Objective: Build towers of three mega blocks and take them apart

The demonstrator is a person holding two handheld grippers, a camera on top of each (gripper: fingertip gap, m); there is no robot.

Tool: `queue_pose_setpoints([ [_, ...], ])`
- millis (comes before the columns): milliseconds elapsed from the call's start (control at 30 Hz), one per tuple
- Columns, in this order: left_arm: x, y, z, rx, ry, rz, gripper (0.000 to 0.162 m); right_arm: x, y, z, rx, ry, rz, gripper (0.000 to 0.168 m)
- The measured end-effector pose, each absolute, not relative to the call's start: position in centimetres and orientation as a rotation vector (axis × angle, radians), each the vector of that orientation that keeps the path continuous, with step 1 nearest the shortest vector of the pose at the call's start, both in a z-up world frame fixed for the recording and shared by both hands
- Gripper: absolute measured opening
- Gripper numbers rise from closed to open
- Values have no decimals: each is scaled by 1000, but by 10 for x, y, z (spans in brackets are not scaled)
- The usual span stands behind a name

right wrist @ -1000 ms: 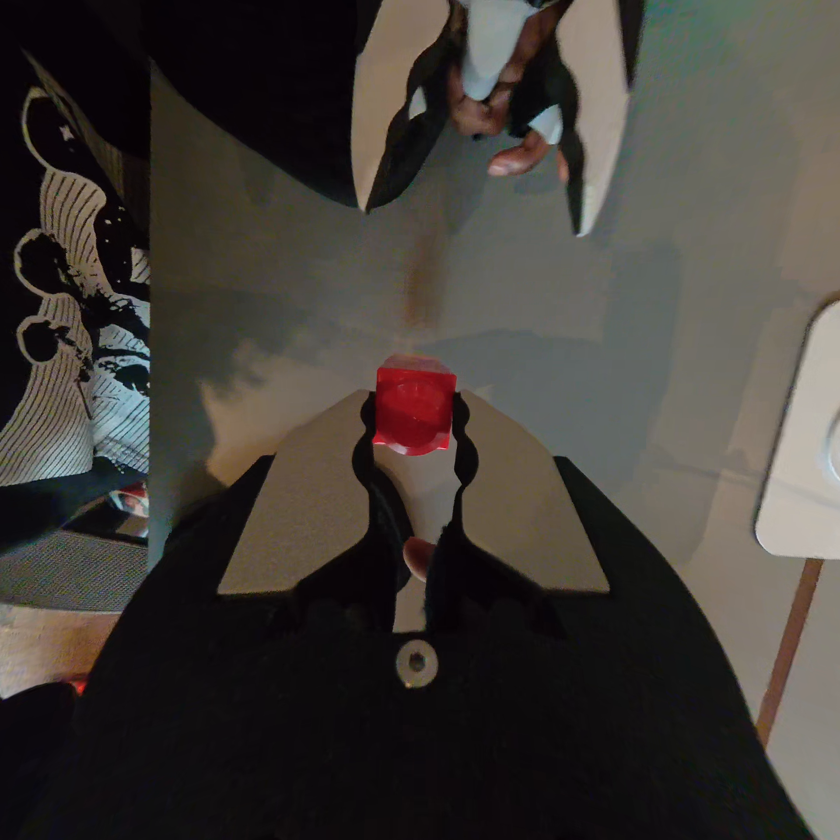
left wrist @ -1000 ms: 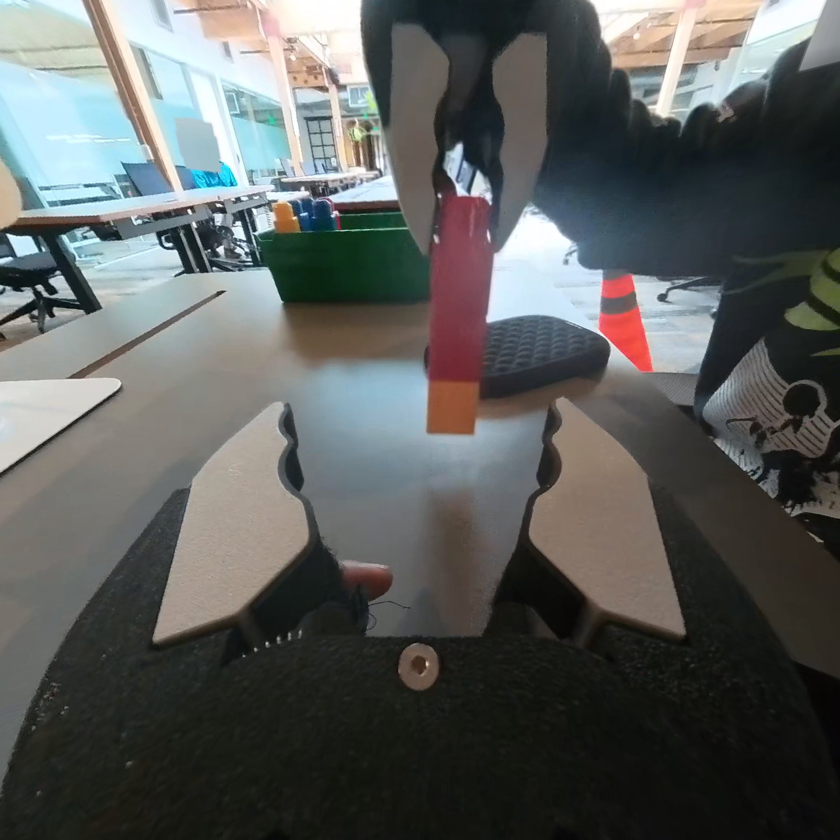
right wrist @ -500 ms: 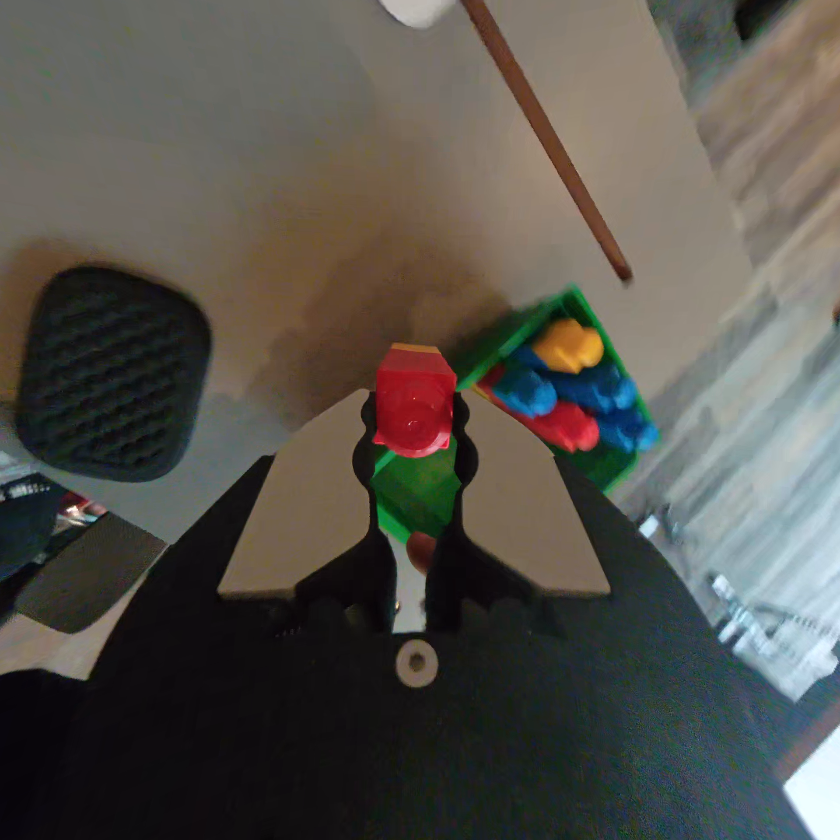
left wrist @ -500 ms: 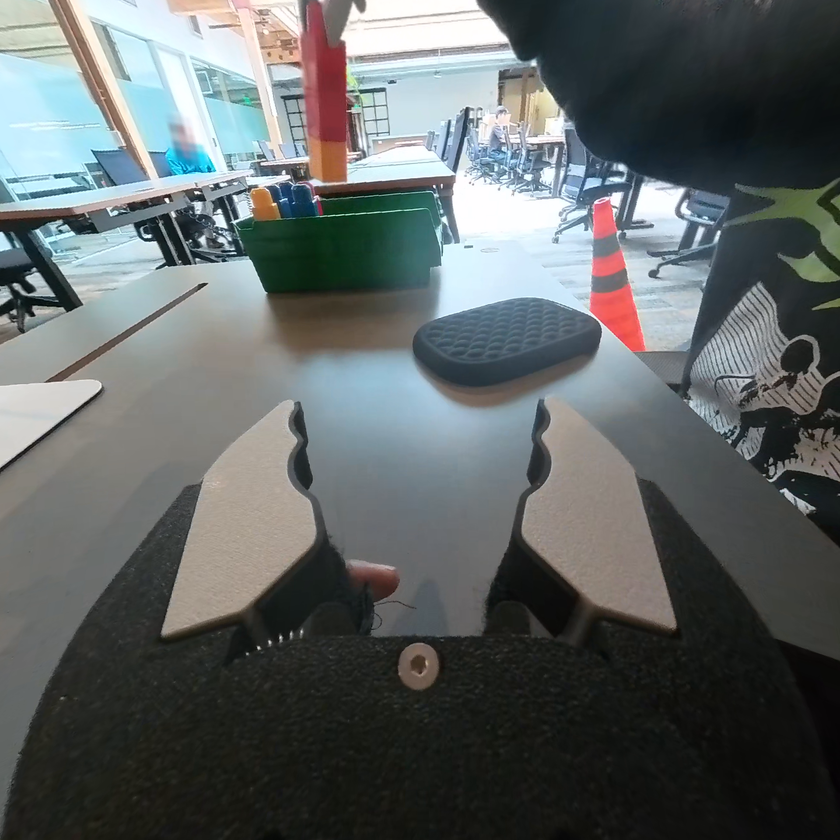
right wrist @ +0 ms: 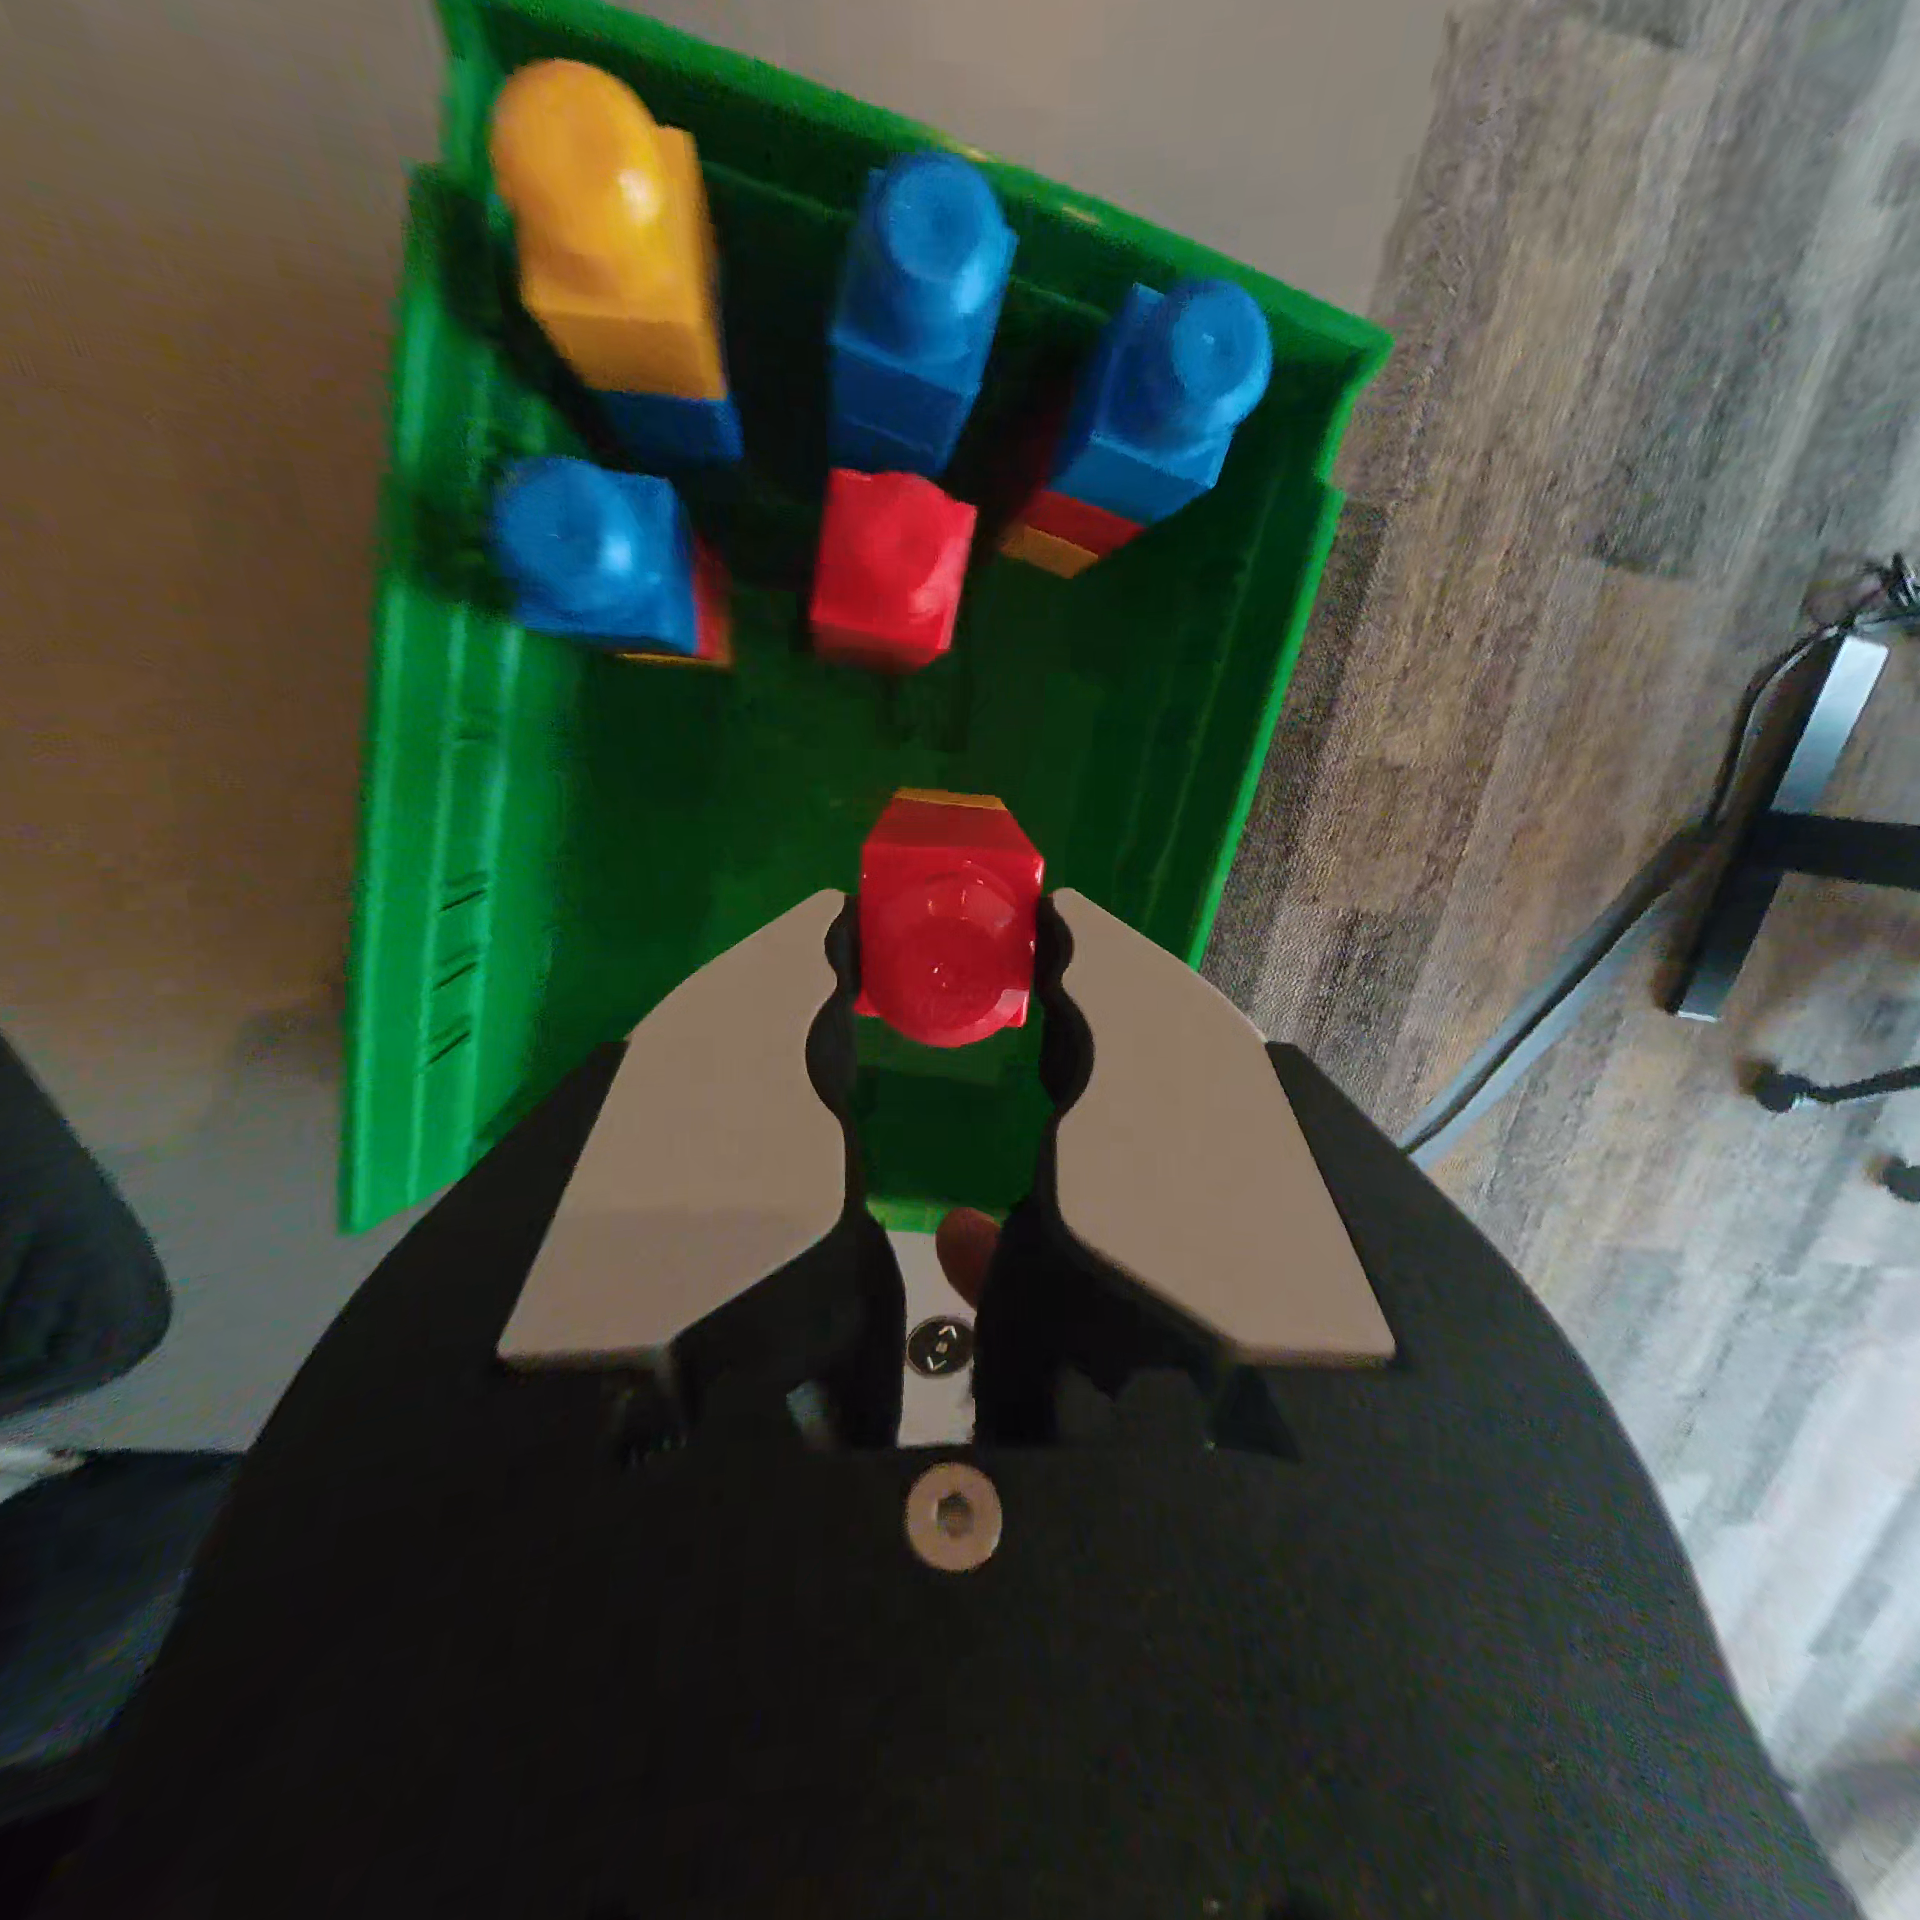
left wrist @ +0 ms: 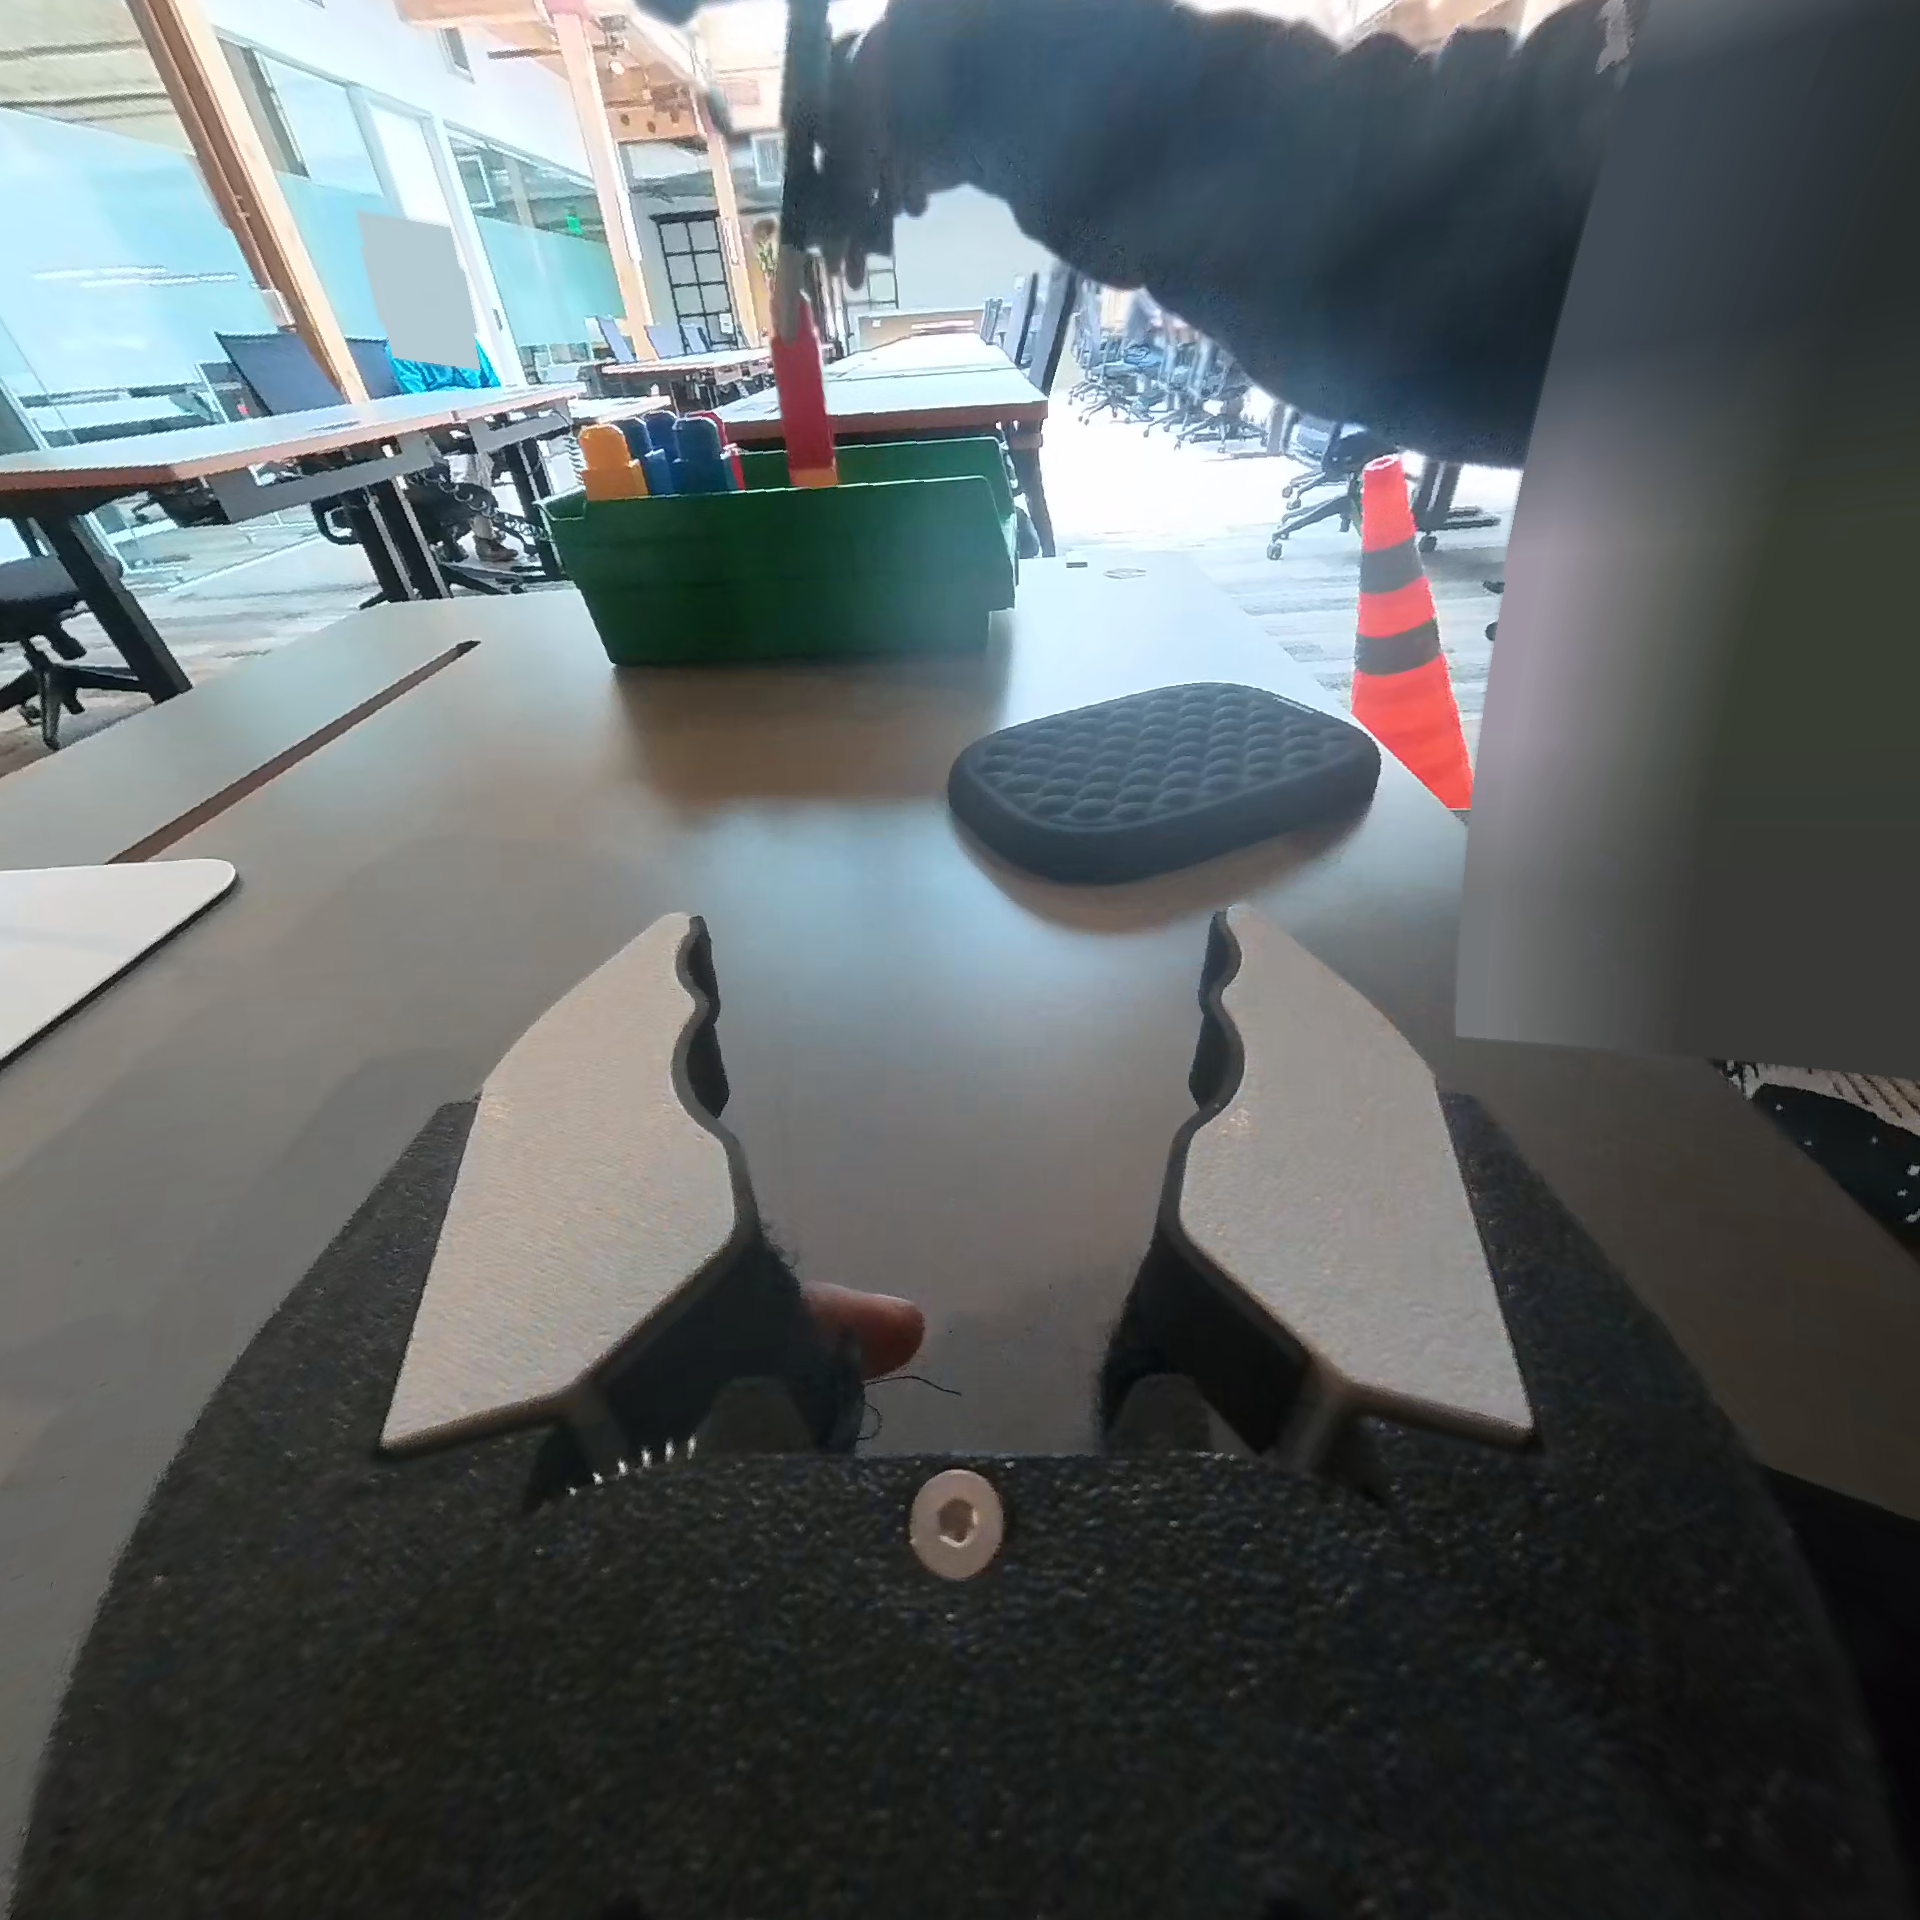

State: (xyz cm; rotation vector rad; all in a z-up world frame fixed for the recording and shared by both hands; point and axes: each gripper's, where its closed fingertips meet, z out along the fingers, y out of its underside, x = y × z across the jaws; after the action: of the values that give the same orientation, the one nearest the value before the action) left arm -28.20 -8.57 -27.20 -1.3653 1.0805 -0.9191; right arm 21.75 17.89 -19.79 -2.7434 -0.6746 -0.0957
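Observation:
My right gripper is shut on the red top of a block tower with an orange block at its bottom. It hangs upright over the near part of the green bin. In the left wrist view the same tower dips into the bin at the back of the table. Several other towers stand in the bin: one orange-topped, three blue-topped, one red-topped. My left gripper is open and empty, low over the dark table.
A black dimpled pad lies on the table right of centre. A white board lies at the left edge. An orange cone stands on the floor beyond the table's right edge. Desks and chairs fill the background. Tip to tip, the grippers are about 60 cm apart.
My right gripper has carried the red and orange tower away from the left gripper, up and across the table to above the green bin, then lowered it. The left gripper stays open and still.

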Motion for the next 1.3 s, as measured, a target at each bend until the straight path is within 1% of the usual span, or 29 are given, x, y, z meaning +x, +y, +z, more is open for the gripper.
queue_pose_setpoints([
  [133, -282, -85, -272, -1373, 1074, -924, 87, 236, 199, -220, -2748, -572, -135, 32],
  [367, -281, -83, -275, -1406, 1079, -921, 84, 240, 223, -249, -2762, -494, -67, 32],
  [600, -280, -82, -277, -1422, 1087, -927, 80, 235, 238, -257, -2758, -475, 5, 31],
  [867, -279, -83, -278, -1427, 1097, -932, 80, 235, 240, -257, -2772, -485, 9, 32],
  [900, -279, -83, -278, -1427, 1099, -932, 80, 235, 240, -256, -2766, -485, 4, 37],
  [1100, -277, -84, -282, -1446, 1127, -931, 79, 233, 243, -238, -2670, -468, -9, 56],
  [1167, -276, -83, -285, -1470, 1134, -917, 83, 229, 242, -224, -2592, -461, 11, 59],
  [1233, -276, -83, -285, -1470, 1134, -909, 84, 216, 240, -202, -2439, -467, 91, 57],
  [1300, -278, -80, -283, -1466, 1107, -907, 89, 196, 234, -174, -2238, -485, 208, 56],
])
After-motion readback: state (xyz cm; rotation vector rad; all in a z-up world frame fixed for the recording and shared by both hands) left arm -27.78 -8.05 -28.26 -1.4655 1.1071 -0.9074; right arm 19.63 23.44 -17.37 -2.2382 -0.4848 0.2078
